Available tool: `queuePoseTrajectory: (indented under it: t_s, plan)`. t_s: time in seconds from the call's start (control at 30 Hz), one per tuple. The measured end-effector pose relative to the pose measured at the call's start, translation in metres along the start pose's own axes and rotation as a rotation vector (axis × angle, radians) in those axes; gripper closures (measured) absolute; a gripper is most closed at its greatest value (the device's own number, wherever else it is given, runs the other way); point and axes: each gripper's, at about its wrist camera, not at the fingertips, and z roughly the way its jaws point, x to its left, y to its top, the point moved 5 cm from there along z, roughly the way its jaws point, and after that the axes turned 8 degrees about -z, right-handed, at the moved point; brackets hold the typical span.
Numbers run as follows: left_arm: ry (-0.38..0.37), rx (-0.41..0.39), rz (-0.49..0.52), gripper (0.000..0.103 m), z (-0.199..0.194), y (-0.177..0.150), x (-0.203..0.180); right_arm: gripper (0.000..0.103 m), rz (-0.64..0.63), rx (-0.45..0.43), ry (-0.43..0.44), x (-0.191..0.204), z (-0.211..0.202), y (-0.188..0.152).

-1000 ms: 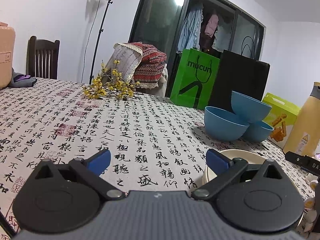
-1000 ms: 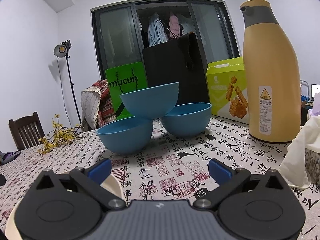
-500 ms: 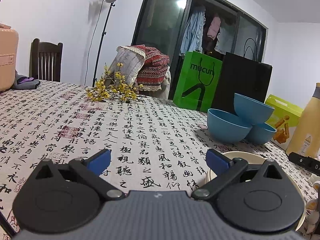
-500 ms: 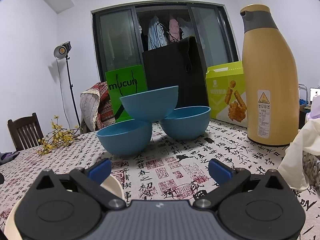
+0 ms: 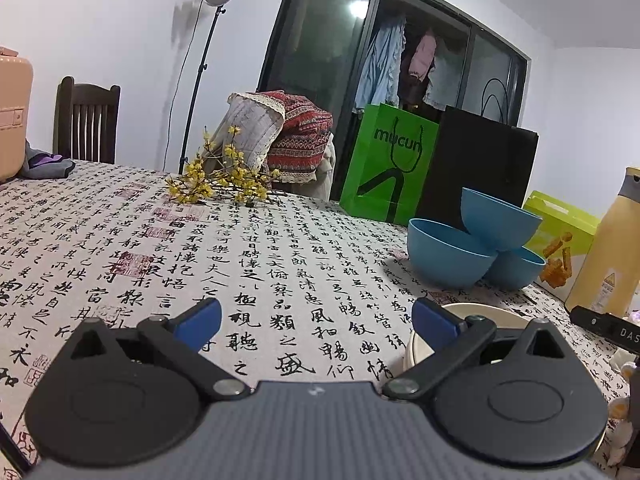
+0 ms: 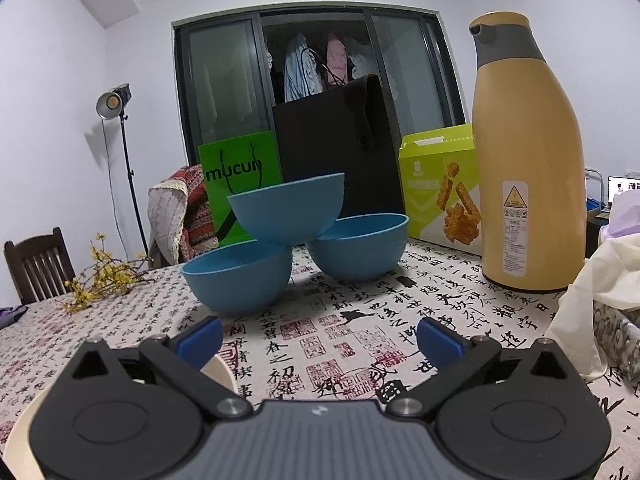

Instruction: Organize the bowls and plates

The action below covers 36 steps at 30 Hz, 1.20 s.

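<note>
Both grippers, left (image 5: pixel 316 320) and right (image 6: pixel 320 338), stay wide open and empty above the table (image 5: pixel 256 264). Three blue bowls (image 6: pixel 288 244) now look slightly nearer; the cream plate (image 5: pixel 486 314) remains beneath.

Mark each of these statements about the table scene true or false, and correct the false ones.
1. Three blue bowls are on the table, one perched on the other two. True: the top blue bowl rests on the left blue bowl and the right blue bowl.
2. The right gripper grips a bowl. False: it is open and holds nothing.
3. The yellow thermos jug lies on its side. False: it stands upright.
4. The left gripper is open. True.
</note>
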Motion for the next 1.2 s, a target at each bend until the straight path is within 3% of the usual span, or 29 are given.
queuePoseTrajectory:
  t_s: [0.4, 0.87, 1.2]
  plan:
    - [-0.024, -0.021, 0.046, 0.000, -0.006, -0.003, -0.009, 0.000, -0.015, 0.034, -0.029, 0.001, 0.005, -0.001]
    - [0.083, -0.044, 0.047, 0.000, -0.002, -0.001, -0.007, 0.000, -0.035, -0.003, -0.073, 0.003, -0.001, 0.000]
    - [0.122, -0.018, 0.033, 0.000, 0.002, 0.003, -0.004, 0.000, -0.017, 0.008, -0.008, 0.001, 0.001, 0.000]
